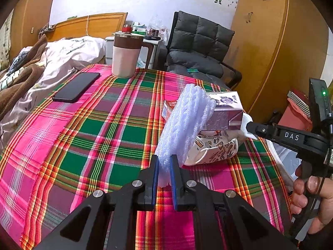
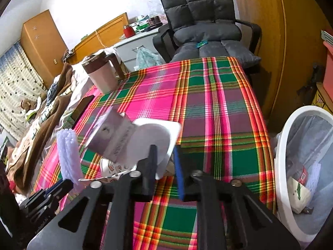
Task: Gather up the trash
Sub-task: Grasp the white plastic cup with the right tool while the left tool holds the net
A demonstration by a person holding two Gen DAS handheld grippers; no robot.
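Observation:
My left gripper (image 1: 164, 160) is shut on the lower end of a white foam net sleeve (image 1: 185, 120), which stands up from its blue pads above the plaid tablecloth (image 1: 93, 137). In the right wrist view the same sleeve (image 2: 68, 156) rises from the left gripper (image 2: 59, 185) at the lower left. My right gripper (image 2: 164, 148) is shut on the edge of a white plastic tray (image 2: 154, 137). A purple-and-white milk carton (image 2: 112, 137) rests against the tray. A crumpled patterned paper cup (image 1: 212, 150) lies under the carton (image 1: 226, 108), and a small red carton (image 1: 168, 108) stands behind the sleeve. The right gripper (image 1: 249, 129) reaches in from the right.
A white bin (image 2: 280, 145) with a grey liner and some trash inside stands right of the table. A black phone (image 1: 77, 87) and a pink-and-brown lidded mug (image 1: 124, 56) sit at the table's far left. A grey padded chair (image 1: 197, 48) is behind the table, a bed to the left.

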